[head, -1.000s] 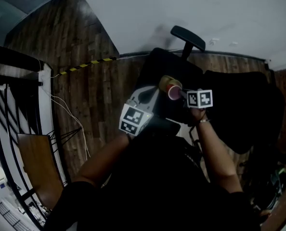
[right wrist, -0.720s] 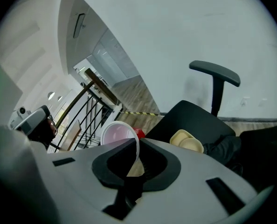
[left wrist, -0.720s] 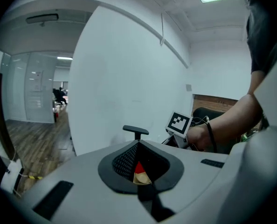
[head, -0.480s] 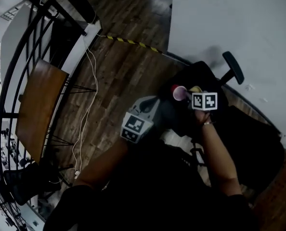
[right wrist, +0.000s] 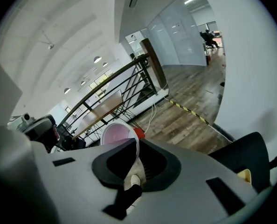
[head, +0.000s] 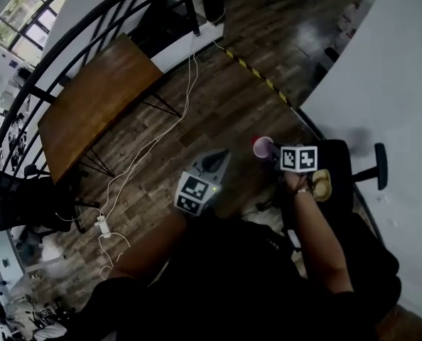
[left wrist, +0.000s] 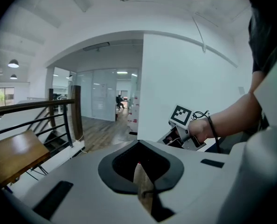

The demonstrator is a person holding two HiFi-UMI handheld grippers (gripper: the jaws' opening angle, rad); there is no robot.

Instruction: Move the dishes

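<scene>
Mid-carry above a dark wood floor [head: 197, 112]: right gripper [right wrist: 131, 180] pinched on the thin wall of a pink-lined cup [right wrist: 117, 135], apparently one finger inside the rim and one outside, mouth roughly upward. In the head view, held out in the air just right of the left gripper [left wrist: 143, 186], close in front of the body, with no surface under it. Left gripper empty, jaws pressed together on nothing, carried alongside at about the same height. To the far left, a wooden table [head: 90, 101]. To the right, a black chair [head: 341, 158] against a white wall, a small yellow object [head: 322, 185] on its seat. No other dishes visible from here.

Chief risk, by the look of it: a drop. Gripped at one edge only, so likely to pivot or slide free under a quick swing or a jolt, with nothing below but bare boards. Second hazard: a knock against the table edge or the chair on approach, enough to twist the cup out of so narrow a hold. Spare gripper near enough to clip it too, if brought across carelessly.
</scene>
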